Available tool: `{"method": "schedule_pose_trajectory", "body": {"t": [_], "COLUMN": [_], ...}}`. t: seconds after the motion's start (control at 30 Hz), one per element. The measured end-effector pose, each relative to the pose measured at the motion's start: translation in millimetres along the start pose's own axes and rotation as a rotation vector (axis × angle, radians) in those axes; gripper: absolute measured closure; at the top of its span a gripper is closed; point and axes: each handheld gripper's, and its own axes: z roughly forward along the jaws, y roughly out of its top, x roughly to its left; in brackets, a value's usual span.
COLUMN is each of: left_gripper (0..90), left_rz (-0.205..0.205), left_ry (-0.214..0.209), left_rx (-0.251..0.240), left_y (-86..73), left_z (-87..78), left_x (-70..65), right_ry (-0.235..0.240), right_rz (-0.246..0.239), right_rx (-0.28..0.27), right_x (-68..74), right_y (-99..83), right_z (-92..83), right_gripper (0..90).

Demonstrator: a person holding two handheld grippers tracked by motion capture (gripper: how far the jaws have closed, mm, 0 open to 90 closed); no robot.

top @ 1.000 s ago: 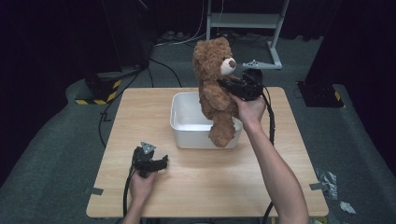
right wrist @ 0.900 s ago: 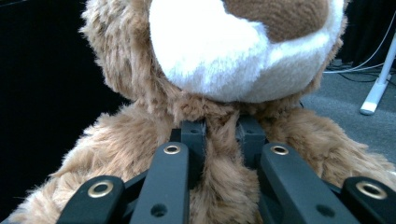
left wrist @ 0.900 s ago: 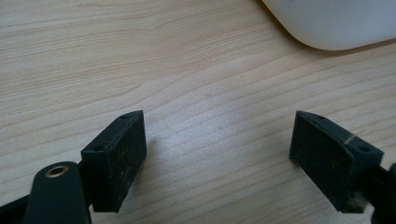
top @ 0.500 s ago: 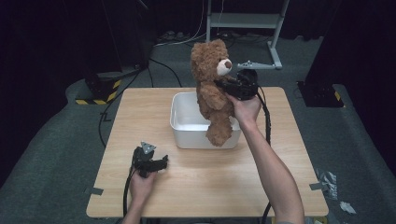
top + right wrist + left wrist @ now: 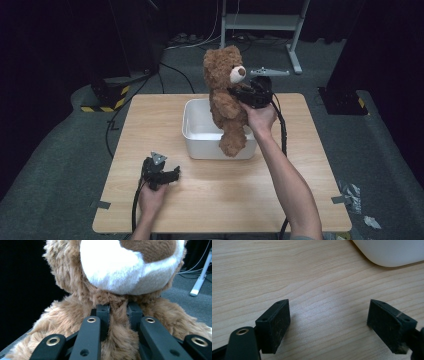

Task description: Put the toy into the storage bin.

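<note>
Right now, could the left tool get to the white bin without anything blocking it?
Probably yes. The left tool rests open on the table, bare wood between it and the white bin; the teddy bear hangs at the far side.

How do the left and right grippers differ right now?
The left gripper has its jaws wide apart with nothing between them; the right gripper is pinched on the teddy bear. The left sits low by the table; the right is raised, holding the bear over the white bin. Both are hand-held.

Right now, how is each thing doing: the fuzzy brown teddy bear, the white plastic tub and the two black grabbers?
Fuzzy brown teddy bear: upright, held above the tub.
White plastic tub: upright on the table.
Right gripper: shut on the bear's chest.
Left gripper: open, holding nothing.
</note>
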Motion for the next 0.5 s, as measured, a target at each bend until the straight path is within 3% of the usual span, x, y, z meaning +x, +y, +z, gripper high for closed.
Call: {"method": "schedule_pose_trajectory", "body": {"t": [0.5], "left_gripper": [18.7], "left_rz": [0.0], "left_ry": [0.006], "left_rx": [0.0], "left_y": [0.0], "left_z": [-0.2], "left_x": [0.1], "right_ry": [0.001], "right_rz": [0.004], "right_rx": [0.02], "right_x": [-1.3], "right_y": [-8.7], "right_z": [12.6], "right_gripper": [77.3]}}
